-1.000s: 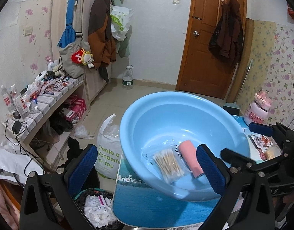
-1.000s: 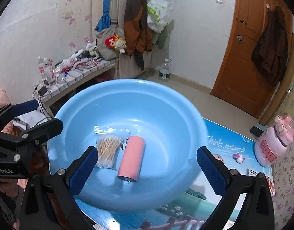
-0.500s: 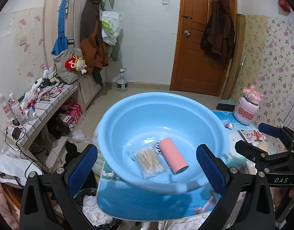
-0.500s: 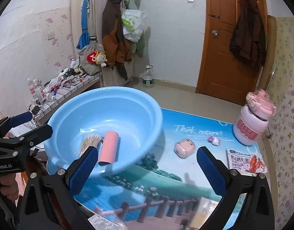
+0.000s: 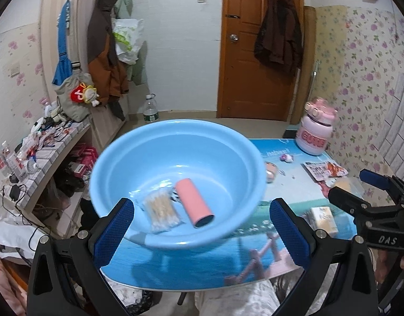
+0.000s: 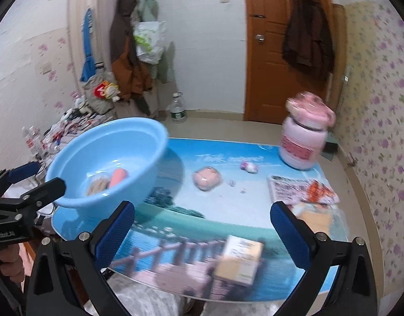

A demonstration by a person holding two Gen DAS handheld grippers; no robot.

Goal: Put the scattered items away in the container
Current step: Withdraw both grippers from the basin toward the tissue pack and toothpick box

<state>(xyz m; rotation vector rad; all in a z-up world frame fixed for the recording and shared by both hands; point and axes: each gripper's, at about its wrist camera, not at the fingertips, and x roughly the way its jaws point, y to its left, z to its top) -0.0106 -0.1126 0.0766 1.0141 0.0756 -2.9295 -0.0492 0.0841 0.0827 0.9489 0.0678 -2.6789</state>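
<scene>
A light blue basin (image 5: 159,155) (image 6: 138,142) stands on the left part of the table. A pink cylinder (image 5: 193,202) (image 6: 117,177) and a bag of cotton swabs (image 5: 161,209) (image 6: 98,184) lie inside it. On the table lie a small yellow-white box (image 6: 240,259) (image 5: 323,217), a pink round case (image 6: 205,179), a tiny pink-white toy (image 6: 249,167) and a printed packet (image 6: 302,188) (image 5: 325,169). My left gripper (image 5: 202,226) is open, facing the basin's near rim. My right gripper (image 6: 202,233) is open above the table's front, the box just ahead of it.
A pink jug (image 6: 304,139) (image 5: 316,134) stands at the table's far right corner. The table (image 6: 202,218) has a printed sea-scene top. A cluttered shelf (image 5: 44,152) runs along the left wall. Coats and bags hang behind; a wooden door (image 5: 257,52) is at the back.
Both views have swung right and pulled back. The basin has slid left in frame, and the table items, among them the yellow-white box, have come into view. Both grippers stay open.
</scene>
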